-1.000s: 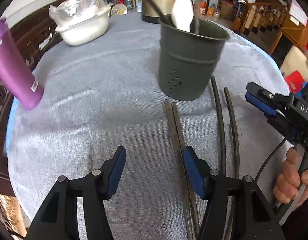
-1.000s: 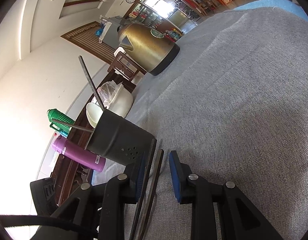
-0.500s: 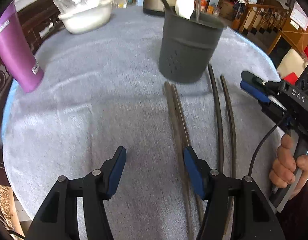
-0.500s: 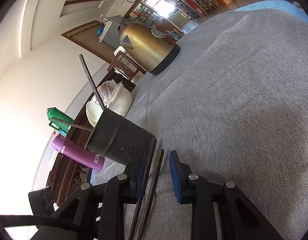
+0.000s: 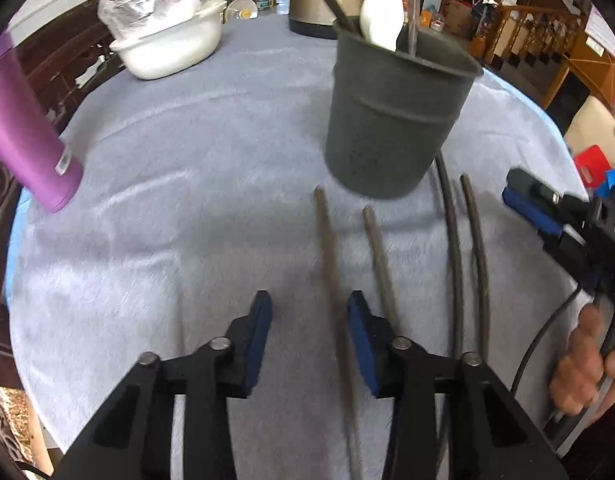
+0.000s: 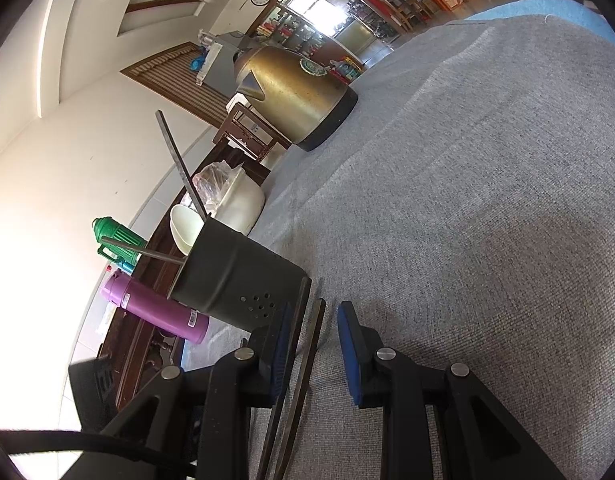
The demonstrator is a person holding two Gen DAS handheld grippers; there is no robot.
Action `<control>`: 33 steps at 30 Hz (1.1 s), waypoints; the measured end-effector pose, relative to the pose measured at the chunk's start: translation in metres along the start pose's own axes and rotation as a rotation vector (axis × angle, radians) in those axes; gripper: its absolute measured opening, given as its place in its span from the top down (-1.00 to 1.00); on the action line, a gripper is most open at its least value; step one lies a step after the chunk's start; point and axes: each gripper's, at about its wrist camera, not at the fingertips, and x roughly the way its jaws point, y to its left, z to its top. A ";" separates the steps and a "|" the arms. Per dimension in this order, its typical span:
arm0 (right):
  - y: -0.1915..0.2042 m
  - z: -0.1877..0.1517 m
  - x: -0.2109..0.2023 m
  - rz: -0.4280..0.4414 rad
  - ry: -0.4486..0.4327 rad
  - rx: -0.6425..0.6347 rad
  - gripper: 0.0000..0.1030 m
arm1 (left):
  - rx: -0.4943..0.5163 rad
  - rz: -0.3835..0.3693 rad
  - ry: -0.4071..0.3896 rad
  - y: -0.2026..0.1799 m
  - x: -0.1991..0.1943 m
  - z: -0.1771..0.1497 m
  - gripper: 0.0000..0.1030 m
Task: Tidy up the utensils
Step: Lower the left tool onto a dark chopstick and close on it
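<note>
Two brown chopsticks lie on the grey cloth of the counter (image 5: 155, 184), near side of the dark utensil holder (image 5: 395, 120). The left brown chopstick (image 5: 327, 256) runs from just near the holder toward the camera and passes between the pads of the left tongs (image 5: 309, 336). The right brown chopstick (image 5: 377, 256) lies just outside the right pad of those tongs. The left tongs are closing; their pads stand apart on either side of the left brown chopstick, and no contact with it is visible.

Right of these, two dark chopsticks (image 5: 455, 248) lie side by side on the cloth, their far ends beside the holder's base. In the right wrist view this pair (image 6: 303, 344) lies between the pads of the right tongs (image 6: 313, 352), closer to the left pad; the pads are apart and whether the left pad touches a stick cannot be told. In the left wrist view, the right tongs (image 5: 527, 200) sit at the right edge, held by a hand (image 5: 583, 364).

The holder stands upright and contains a white spoon (image 5: 381, 12) and metal handles.

Farther out: a purple bottle (image 5: 27, 136) at the left, a white bowl (image 5: 171, 44) with plastic wrap at the far left, a brass-coloured kettle (image 6: 295, 92) beyond the holder.
</note>
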 end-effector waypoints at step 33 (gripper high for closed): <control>0.047 0.016 0.049 -0.333 0.264 -0.103 0.50 | -0.070 -0.184 0.082 0.072 0.031 0.076 0.62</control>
